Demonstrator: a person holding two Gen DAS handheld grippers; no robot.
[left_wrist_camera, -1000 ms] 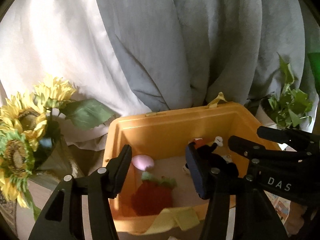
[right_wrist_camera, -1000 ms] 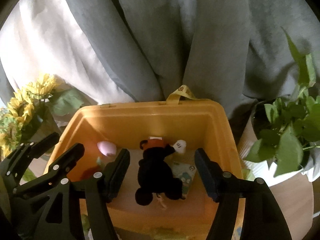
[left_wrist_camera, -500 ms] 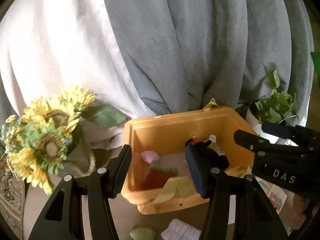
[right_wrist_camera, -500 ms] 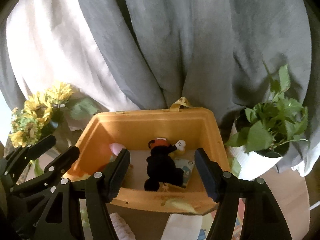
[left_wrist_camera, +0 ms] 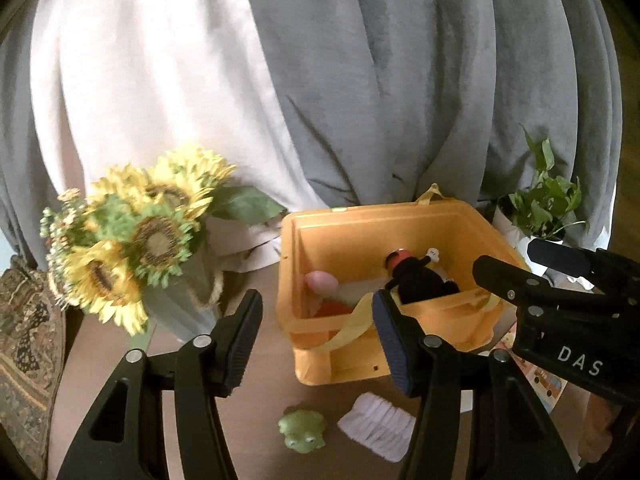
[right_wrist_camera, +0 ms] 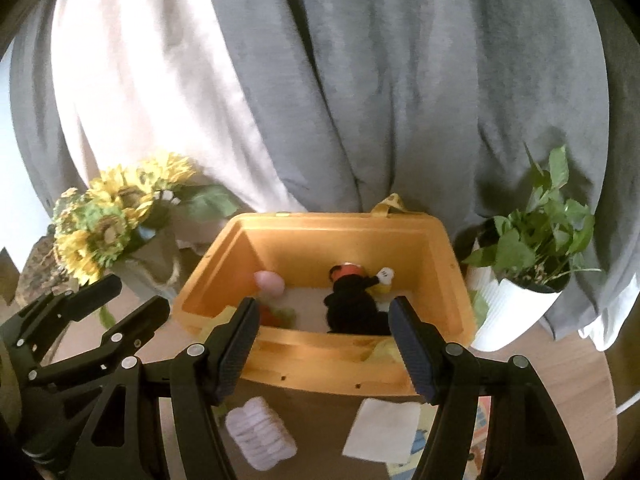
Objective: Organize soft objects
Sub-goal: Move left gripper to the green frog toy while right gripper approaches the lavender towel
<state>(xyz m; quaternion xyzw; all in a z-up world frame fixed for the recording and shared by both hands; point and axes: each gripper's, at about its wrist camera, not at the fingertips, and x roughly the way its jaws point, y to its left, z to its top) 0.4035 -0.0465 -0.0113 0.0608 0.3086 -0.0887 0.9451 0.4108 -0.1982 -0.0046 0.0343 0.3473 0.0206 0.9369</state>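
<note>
An orange bin (left_wrist_camera: 400,216) (right_wrist_camera: 340,372) stands on the table and holds a black plush mouse (left_wrist_camera: 416,276) (right_wrist_camera: 354,306), a pink egg toy (left_wrist_camera: 320,280) (right_wrist_camera: 270,282) and a red strawberry plush (right_wrist_camera: 276,314). A green frog toy (left_wrist_camera: 302,434) and a ribbed white cloth (left_wrist_camera: 378,420) (right_wrist_camera: 260,432) lie on the table in front of the bin. My left gripper (left_wrist_camera: 316,340) is open and empty, raised in front of the bin. My right gripper (right_wrist_camera: 322,350) is open and empty beside it.
A sunflower bouquet (left_wrist_camera: 132,232) (right_wrist_camera: 108,216) stands left of the bin. A potted green plant (right_wrist_camera: 532,248) (left_wrist_camera: 544,208) stands right of it. A folded white cloth (right_wrist_camera: 384,430) and a picture card (left_wrist_camera: 544,382) lie at the front right. Grey and white curtains hang behind.
Both grippers have pulled back and up from the bin, still open. The frog toy and the white cloths on the table have come into view.
</note>
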